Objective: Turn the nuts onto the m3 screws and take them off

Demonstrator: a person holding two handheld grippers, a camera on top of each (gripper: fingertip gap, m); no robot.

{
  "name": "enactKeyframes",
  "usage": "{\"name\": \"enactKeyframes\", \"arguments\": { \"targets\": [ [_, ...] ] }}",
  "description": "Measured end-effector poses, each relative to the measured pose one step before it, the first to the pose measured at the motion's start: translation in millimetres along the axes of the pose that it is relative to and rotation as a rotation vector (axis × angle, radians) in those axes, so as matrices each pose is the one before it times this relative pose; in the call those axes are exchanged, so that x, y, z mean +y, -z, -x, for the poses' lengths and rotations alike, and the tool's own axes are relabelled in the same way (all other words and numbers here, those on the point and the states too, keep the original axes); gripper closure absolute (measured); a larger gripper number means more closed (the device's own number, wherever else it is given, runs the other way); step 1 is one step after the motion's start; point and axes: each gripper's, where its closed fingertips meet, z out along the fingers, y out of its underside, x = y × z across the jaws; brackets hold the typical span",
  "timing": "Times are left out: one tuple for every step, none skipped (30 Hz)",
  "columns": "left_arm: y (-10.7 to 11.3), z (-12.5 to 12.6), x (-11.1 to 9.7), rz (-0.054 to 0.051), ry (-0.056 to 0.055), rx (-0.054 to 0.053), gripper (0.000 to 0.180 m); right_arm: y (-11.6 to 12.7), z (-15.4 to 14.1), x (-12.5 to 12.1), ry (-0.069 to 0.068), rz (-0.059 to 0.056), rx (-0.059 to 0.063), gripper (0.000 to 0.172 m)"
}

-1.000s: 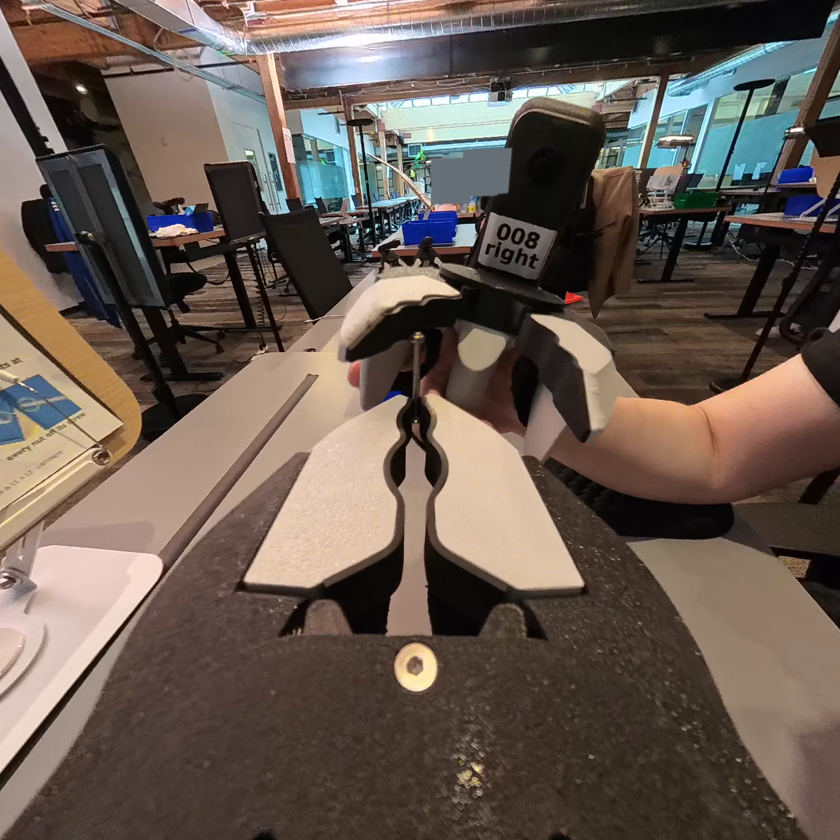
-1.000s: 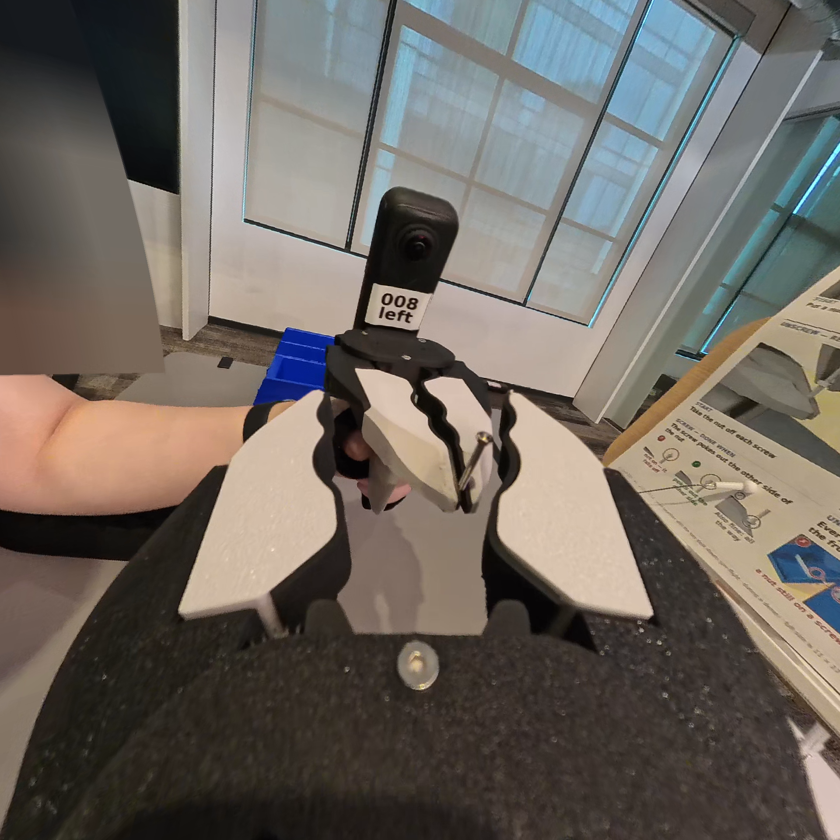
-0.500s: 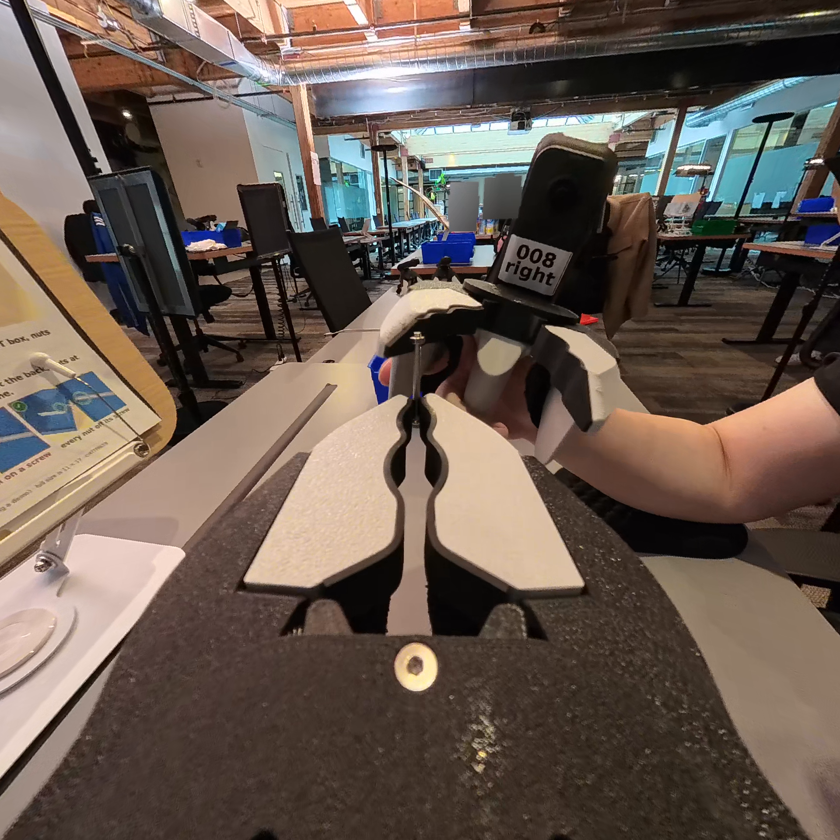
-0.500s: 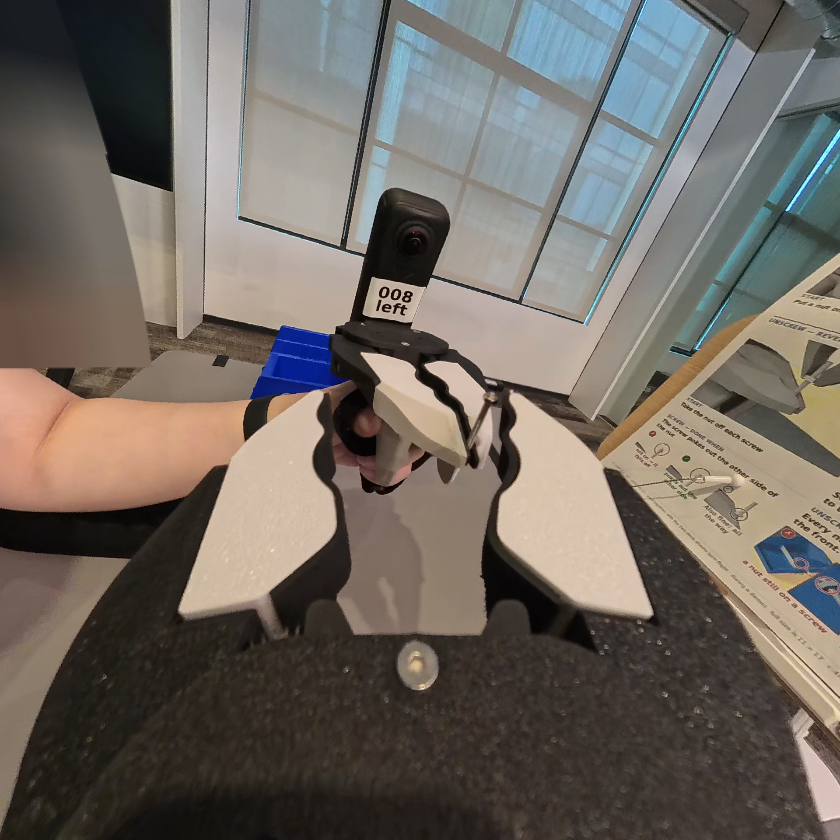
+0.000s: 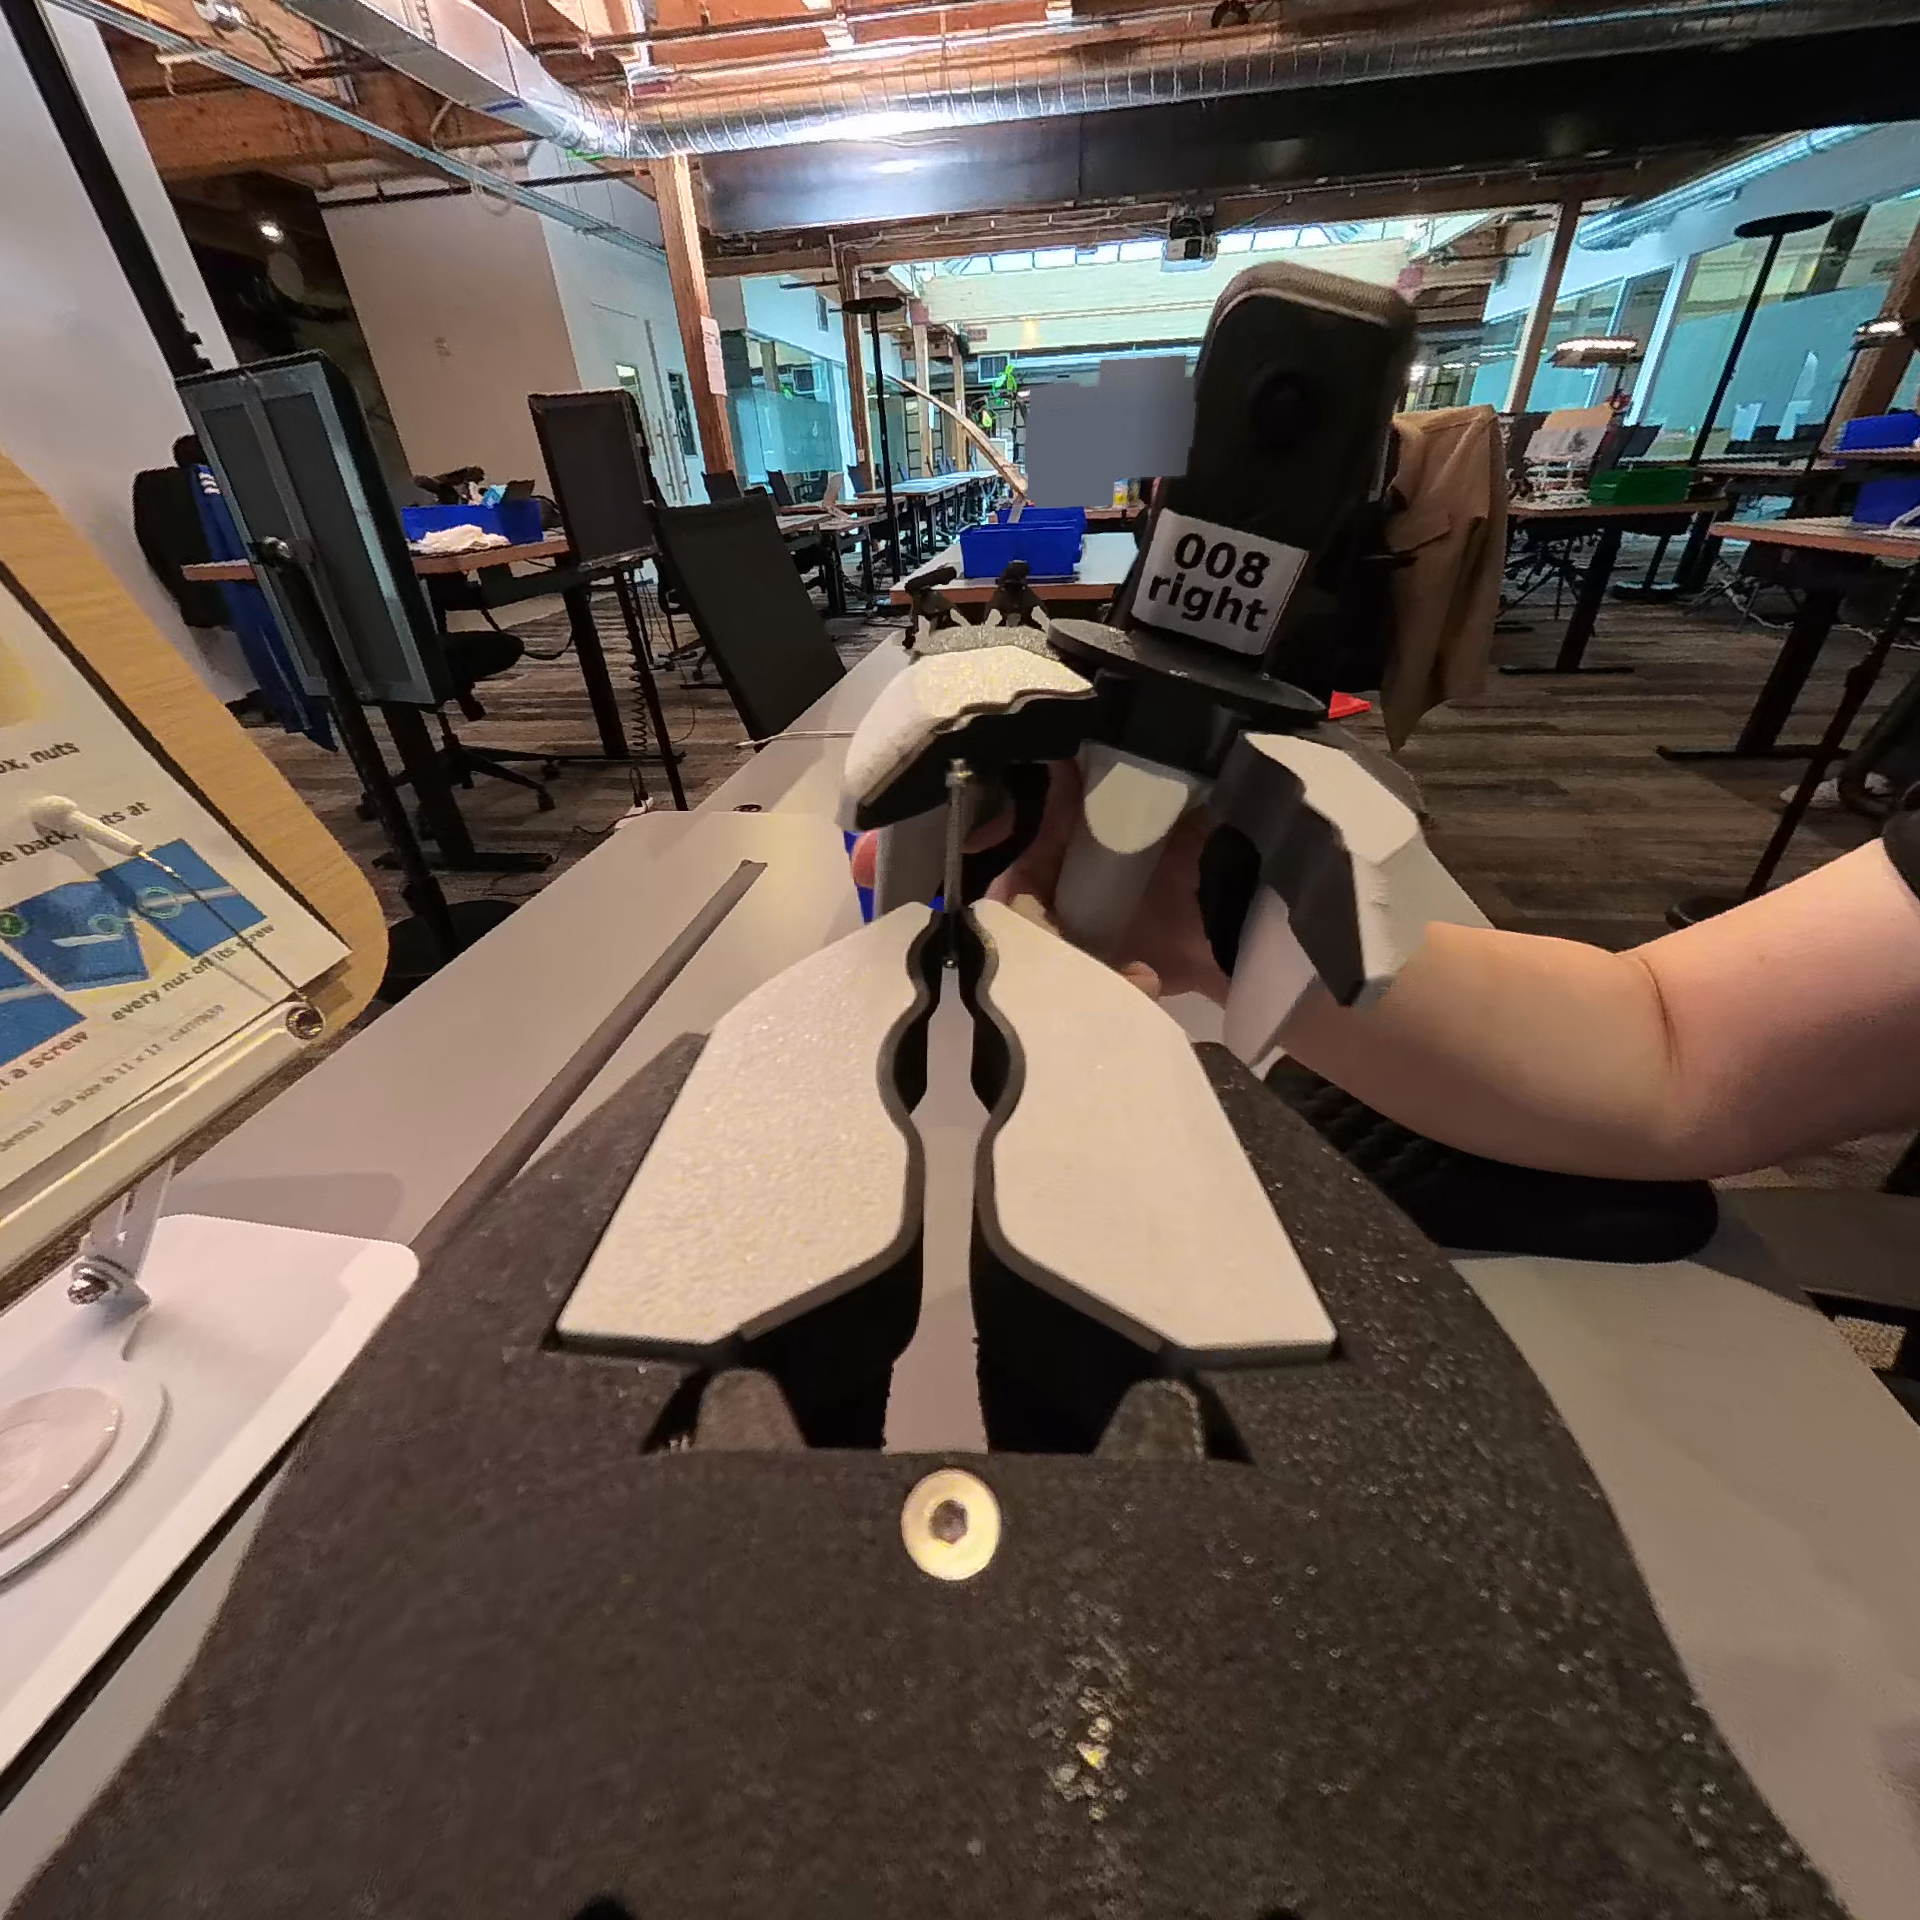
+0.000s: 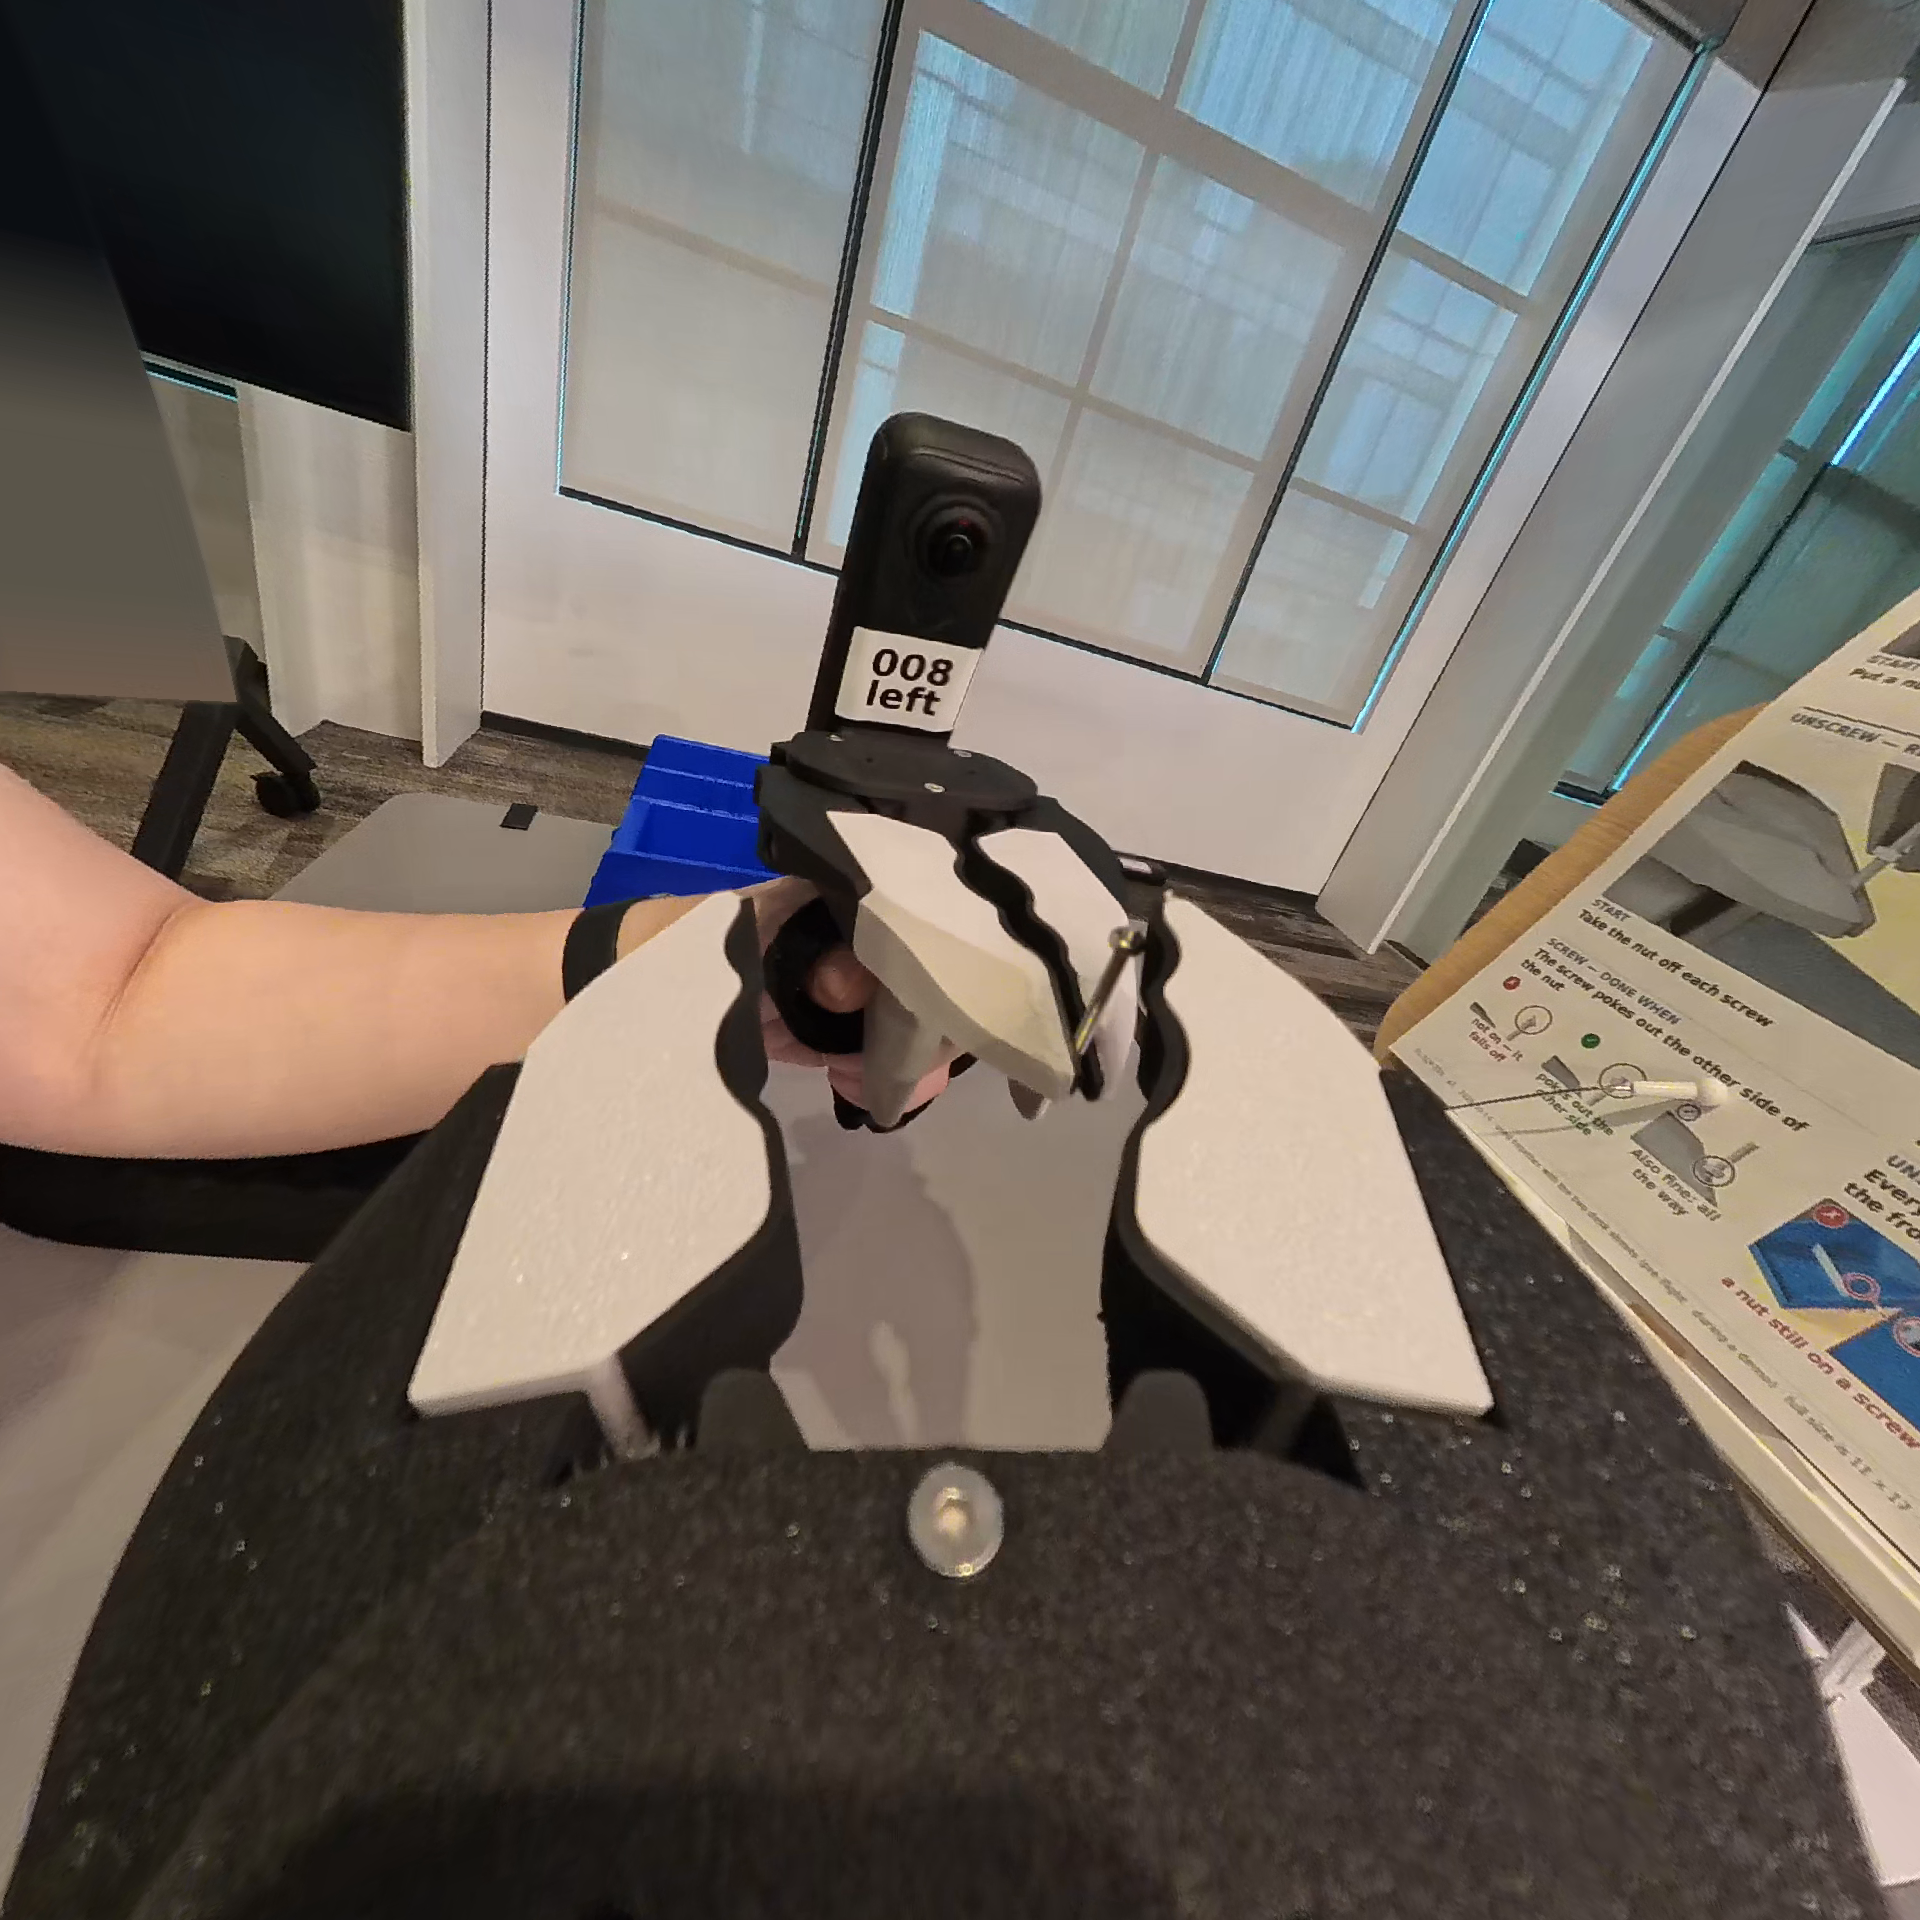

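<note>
My left gripper (image 5: 951,930) is shut on a thin metal screw (image 5: 952,852), which stands up from the fingertips with its head on top. In the right wrist view the left gripper (image 6: 1075,1075) faces me and pinches the screw (image 6: 1107,987) near its lower end. My right gripper (image 6: 951,925) is open wide with nothing pressed between its pads. The screw's head sits close to the inner edge of its right finger (image 6: 1278,1143). In the left wrist view the right gripper (image 5: 1112,883) is held by a hand just beyond my fingertips, one finger (image 5: 966,707) right above the screw head.
A grey table (image 5: 582,977) with a dark slot lies below. An instruction poster on a wooden board (image 5: 156,883) stands at the left on a white base (image 5: 208,1351); it also shows in the right wrist view (image 6: 1714,1091). A blue bin (image 6: 686,821) sits behind the left gripper. Both grippers' tips are close together, under 4 cm apart.
The left gripper keeps the screw pinched and the right stays open. The two grippers have drawn a little closer, and the screw head now sits nearer the right gripper's finger.
</note>
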Motion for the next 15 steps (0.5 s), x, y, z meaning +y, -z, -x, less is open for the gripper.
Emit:
{"name": "enactKeyframes", "arguments": {
  "targets": [
    [0.91,1.25,-0.29,-0.0022,0.001,-0.0058,0.178,1.31,-0.76,0.33,-0.001,0.0023,0.0002,0.103],
    [0.86,1.26,-0.01,-0.0001,0.0012,-0.006,0.178,1.21,-1.04,0.41,0.0003,0.0022,0.0021,0.104],
    [0.49,0.84,0.36,0.0019,0.0016,-0.0025,0.178,1.12,-1.51,-0.26,-0.0003,-0.002,0.0061,0.104],
    [0.24,-0.04,-0.06,-0.0005,0.0018,0.0018,0.178,0.94,-1.85,-0.62,-0.0022,-0.0057,0.009,0.104],
    [-0.06,-0.36,-0.47,-0.0036,0.0021,0.0025,0.178,0.52,-1.19,-0.95,-0.0052,-0.0079,0.0042,0.103],
    [-0.62,-0.64,-0.32,-0.0018,0.0018,0.0029,0.178,0.22,-0.41,-0.9,-0.0074,-0.0077,-0.0007,0.102],
    [-0.87,-0.65,0.1,0.0014,-0.0008,0.0019,0.178,0.05,0.0,-1.08,-0.0074,-0.0079,-0.0023,0.102],
    [-1.06,-0.53,0.45,0.0041,-0.0029,-0.0004,0.178,-0.16,0.31,-0.9,-0.0078,-0.0081,-0.0043,0.101],
    [-1.22,-0.41,0.58,0.0044,-0.0033,-0.0021,0.178,-0.31,0.97,-0.82,-0.0101,-0.0091,-0.0083,0.101],
    [-1.25,-0.86,0.37,0.0028,-0.0011,0.0018,0.178,-0.5,1.2,-0.62,-0.0133,-0.0093,-0.0115,0.101],
    [-1.2,-0.78,0.49,0.0037,0.0004,0.0019,0.178,-0.38,0.79,-0.12,-0.0126,-0.0063,-0.0092,0.101],
    [-0.92,0.38,0.42,0.0033,-0.0024,-0.0069,0.178,-0.17,0.39,0.0,-0.0079,-0.0046,-0.0059,0.101],
    [-0.51,0.91,0.27,0.0022,-0.0025,-0.0091,0.178,0.07,0.37,0.44,-0.0046,-0.0007,-0.0052,0.102],
    [-0.09,0.18,0.12,0.0016,0.0014,-0.0015,0.178,0.15,0.32,0.87,-0.0034,0.0032,-0.0052,0.102],
    [0.31,0.66,-0.27,-0.0007,0.0025,-0.003,0.178,0.24,0.43,0.41,-0.0018,0.0027,-0.0047,0.102]
  ]
}}
